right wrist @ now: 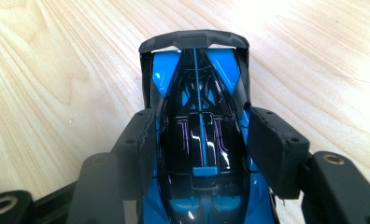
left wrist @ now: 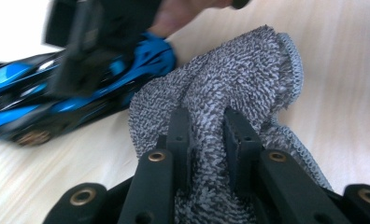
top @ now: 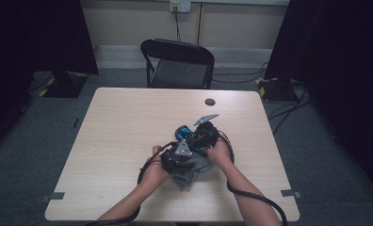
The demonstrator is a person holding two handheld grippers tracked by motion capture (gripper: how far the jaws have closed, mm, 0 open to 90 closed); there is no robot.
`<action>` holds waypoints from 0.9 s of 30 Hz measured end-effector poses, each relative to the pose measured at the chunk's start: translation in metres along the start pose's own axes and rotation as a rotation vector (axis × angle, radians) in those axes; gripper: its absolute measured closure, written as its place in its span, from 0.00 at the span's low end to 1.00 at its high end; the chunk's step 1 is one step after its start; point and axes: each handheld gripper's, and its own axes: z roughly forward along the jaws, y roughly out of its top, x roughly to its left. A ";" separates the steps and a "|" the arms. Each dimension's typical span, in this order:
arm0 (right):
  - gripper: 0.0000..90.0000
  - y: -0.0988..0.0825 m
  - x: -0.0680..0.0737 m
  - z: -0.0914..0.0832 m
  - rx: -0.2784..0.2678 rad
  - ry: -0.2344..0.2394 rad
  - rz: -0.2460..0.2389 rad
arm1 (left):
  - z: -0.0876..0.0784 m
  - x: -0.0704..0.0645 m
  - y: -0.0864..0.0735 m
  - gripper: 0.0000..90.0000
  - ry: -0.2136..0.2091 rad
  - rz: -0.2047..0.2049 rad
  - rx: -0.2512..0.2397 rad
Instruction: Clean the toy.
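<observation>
Both claws meet near the middle of the tabletop (top: 128,117) in the high view: the left claw (top: 175,157) sits over a grey cloth (top: 190,173), the right claw (top: 201,137) over a blue toy car (top: 187,134). The car lies on the wood, its long axis running from near the person's hands up and away toward the far edge, slightly to the left. A small dark disc (top: 210,101) lies well apart, farther back, before a chair (top: 177,63).

From the left gripper view, the left claw (left wrist: 206,128) is clamped on a fold of the cloth (left wrist: 234,79), which bunches just beside the car (left wrist: 43,100). The cloth looks soft, light and limp; a pinch anywhere on a fold should do.

Seen from the right gripper view, the right claw (right wrist: 199,140) straddles the car (right wrist: 199,154) across its width, pads against both flanks, gripping it. The car points away along the claw, spoiler end farthest. Its glossy shell looks hard, light and slippery, so the flat sides amidships seem the surest hold; the thin spoiler looks fragile.
</observation>
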 end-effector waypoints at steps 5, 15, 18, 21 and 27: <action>0.48 0.000 0.000 0.000 -0.003 0.000 0.000 | 0.016 -0.006 0.004 0.82 -0.028 0.007 0.008; 0.48 -0.001 0.000 0.000 -0.005 0.000 -0.004 | 0.027 0.003 0.003 0.82 -0.011 0.008 0.033; 0.48 -0.002 0.000 -0.001 -0.007 -0.001 -0.003 | 0.026 0.006 0.002 0.82 0.007 0.005 0.034; 0.48 -0.001 0.000 -0.001 -0.006 -0.001 -0.004 | 0.023 0.011 0.000 0.82 0.025 0.006 0.044; 0.48 -0.002 0.001 0.000 -0.008 -0.004 -0.007 | 0.018 0.020 -0.005 0.82 0.044 -0.007 0.049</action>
